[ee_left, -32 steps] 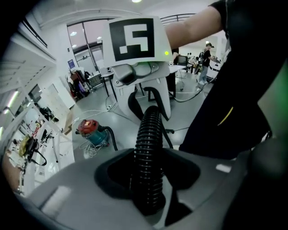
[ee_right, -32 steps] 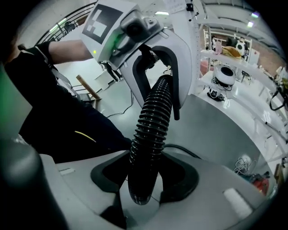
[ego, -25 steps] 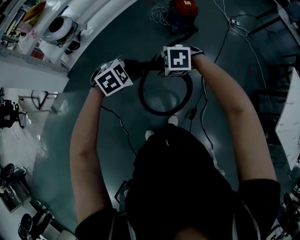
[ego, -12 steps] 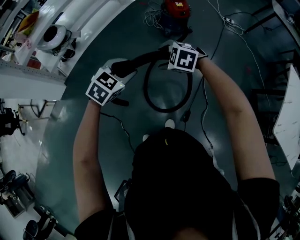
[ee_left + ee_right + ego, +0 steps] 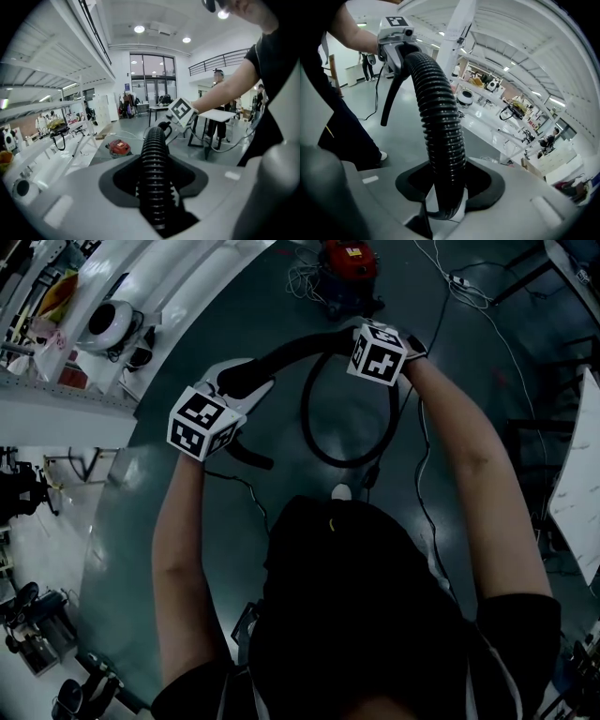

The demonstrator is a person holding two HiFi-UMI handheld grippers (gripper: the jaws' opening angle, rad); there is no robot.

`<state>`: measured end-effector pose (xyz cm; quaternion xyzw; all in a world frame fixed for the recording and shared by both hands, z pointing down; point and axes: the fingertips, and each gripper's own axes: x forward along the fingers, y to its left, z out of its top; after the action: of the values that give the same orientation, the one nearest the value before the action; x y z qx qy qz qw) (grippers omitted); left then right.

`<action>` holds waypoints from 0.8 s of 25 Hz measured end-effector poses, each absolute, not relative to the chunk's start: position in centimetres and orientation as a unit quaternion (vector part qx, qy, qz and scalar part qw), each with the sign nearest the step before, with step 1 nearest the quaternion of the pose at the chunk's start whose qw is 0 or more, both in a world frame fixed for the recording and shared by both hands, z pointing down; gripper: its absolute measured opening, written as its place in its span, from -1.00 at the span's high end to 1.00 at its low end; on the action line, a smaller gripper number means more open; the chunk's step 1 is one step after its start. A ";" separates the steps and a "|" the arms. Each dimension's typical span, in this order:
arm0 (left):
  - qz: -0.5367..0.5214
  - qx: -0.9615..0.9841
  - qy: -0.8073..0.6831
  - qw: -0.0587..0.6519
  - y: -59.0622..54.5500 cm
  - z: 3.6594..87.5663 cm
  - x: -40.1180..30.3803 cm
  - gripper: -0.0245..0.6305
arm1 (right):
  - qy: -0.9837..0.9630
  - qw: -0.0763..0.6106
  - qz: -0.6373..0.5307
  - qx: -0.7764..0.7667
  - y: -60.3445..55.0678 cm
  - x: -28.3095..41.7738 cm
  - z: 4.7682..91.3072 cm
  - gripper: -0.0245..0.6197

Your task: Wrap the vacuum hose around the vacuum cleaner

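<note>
Fingers [image 5: 70,201] of the left gripper [image 5: 154,187] narrow, clamped on the vacuum hose [image 5: 154,150]. The black ribbed tube fills the notch between the pads and runs straight out ahead.

Right gripper [image 5: 447,197]: jaws have just been closing. The same hose stands between them and the pads press its sides where it passes through.

Head view: both grippers held up at arm's length, left one nearer and to the left, right one farther and to the right. A short arched span of hose bridges them. From the right gripper the rest drops in one big round loop toward the person; cannot tell whether the loop's bottom touches the floor [image 5: 187,549].

A smooth dark end tube [image 5: 391,98] hangs down just below the left gripper.

Vacuum cleaner [image 5: 349,259]: red, on the floor at the far edge, well apart from both grippers, no hose wound on it. White cables [image 5: 305,277] lie tangled just left of it.

White shelving [image 5: 56,390] along the far left. One pale shoe [image 5: 342,491] shows near the loop's bottom.
</note>
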<state>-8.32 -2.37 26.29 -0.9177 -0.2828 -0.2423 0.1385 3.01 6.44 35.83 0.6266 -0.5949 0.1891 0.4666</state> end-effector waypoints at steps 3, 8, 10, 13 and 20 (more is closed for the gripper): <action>-0.240 -0.925 -0.275 0.106 -3.2 26.8 -7.8 0.38 | -0.590 0.463 0.183 0.635 6.1 3.8 34.6 0.40; -0.241 -0.922 -0.291 0.087 -3.5 28.0 -6.8 0.37 | -0.578 0.490 0.180 0.627 6.0 5.3 33.6 0.40; -0.246 -0.919 -0.298 0.074 -3.3 28.6 -6.2 0.34 | -0.572 0.506 0.178 0.621 6.2 5.9 33.4 0.40; -0.252 -0.916 -0.305 0.069 -3.1 29.2 -5.0 0.25 | -0.563 0.528 0.177 0.610 6.5 6.4 33.2 0.41; -0.254 -0.895 -0.348 0.114 -1.7 27.5 0.0 0.18 | -0.560 0.559 0.170 0.588 3.8 7.2 32.4 0.41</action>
<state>0.00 -1.68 27.50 -0.8953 -0.3480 -0.2538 0.1138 7.17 3.75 32.36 0.5876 -0.5598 0.1700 0.5589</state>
